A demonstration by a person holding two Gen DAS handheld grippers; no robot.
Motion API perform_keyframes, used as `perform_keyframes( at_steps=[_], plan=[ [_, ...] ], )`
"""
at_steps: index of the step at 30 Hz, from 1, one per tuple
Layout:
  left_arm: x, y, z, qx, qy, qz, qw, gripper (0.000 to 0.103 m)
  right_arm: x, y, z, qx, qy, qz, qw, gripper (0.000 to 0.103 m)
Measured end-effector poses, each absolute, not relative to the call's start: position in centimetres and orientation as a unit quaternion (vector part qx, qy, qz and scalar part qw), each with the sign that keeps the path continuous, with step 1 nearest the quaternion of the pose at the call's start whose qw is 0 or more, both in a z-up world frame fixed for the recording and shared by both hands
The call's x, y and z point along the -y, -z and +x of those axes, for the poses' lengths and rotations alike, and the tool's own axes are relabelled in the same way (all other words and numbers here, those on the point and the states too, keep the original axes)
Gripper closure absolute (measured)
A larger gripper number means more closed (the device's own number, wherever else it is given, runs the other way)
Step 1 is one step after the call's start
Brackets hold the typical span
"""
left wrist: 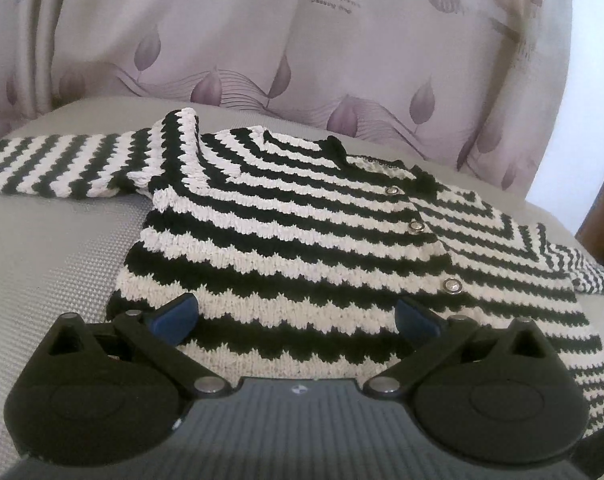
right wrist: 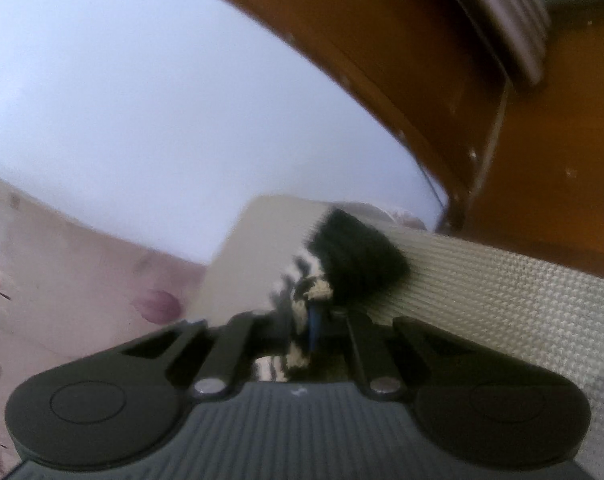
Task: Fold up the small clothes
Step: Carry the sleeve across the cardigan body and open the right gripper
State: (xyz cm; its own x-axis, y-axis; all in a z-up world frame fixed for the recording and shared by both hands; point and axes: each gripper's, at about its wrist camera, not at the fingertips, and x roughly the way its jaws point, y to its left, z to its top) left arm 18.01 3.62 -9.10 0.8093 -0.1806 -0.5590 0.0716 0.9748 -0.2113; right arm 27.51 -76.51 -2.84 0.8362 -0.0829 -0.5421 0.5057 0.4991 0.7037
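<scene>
A black-and-white striped knitted cardigan (left wrist: 302, 220) with silver buttons (left wrist: 414, 227) lies flat on a grey woven surface (left wrist: 41, 272). One sleeve (left wrist: 53, 164) stretches out to the left; the other sleeve (left wrist: 590, 276) runs off to the right. My left gripper (left wrist: 297, 312) hovers just over the cardigan's lower hem, open, blue pads (left wrist: 181, 312) wide apart with nothing pinched. In the right wrist view my right gripper (right wrist: 314, 320) is shut on the striped sleeve end, whose black cuff (right wrist: 358, 256) sticks out beyond the fingertips above the grey surface (right wrist: 482, 292).
A pale curtain with purple leaf prints (left wrist: 261, 40) hangs right behind the surface. Brown wooden furniture (right wrist: 542, 180) stands close to the right edge, beside a white wall (right wrist: 141, 100).
</scene>
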Motion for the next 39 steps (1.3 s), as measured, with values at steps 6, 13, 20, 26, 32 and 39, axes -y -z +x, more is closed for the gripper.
perform_keyframes(
  at_steps=[6,13,20,26,32,39],
  plan=[
    [-4.1,9.1,17.8,-0.295,0.075,-0.112,0.946,0.000,76.2,-1.4,26.0,-0.177,0.170,0.482,0.841,0.095],
    [-4.6,9.1,17.7,-0.289,0.082,-0.131,0.945,0.000,73.1,-6.8,26.9,-0.152,0.129,0.464,0.863,0.095],
    [-6.3,7.4,17.7,-0.292,0.128,-0.194,0.928,0.001,66.1,-11.9,30.2,-0.155,0.041,0.431,0.888,0.095],
    [-9.7,5.2,17.5,-0.221,0.069,-0.163,0.959,0.001,58.8,-14.6,32.9,-0.159,-0.026,0.424,0.891,0.095],
    [-12.7,7.5,18.0,-0.223,-0.003,-0.140,0.965,0.001,50.7,-14.5,36.2,-0.172,-0.098,0.426,0.883,0.095],
    [-15.8,9.4,17.6,-0.237,-0.002,-0.234,0.943,0.001,42.4,-13.4,38.4,-0.195,-0.152,0.429,0.869,0.095]
  ],
)
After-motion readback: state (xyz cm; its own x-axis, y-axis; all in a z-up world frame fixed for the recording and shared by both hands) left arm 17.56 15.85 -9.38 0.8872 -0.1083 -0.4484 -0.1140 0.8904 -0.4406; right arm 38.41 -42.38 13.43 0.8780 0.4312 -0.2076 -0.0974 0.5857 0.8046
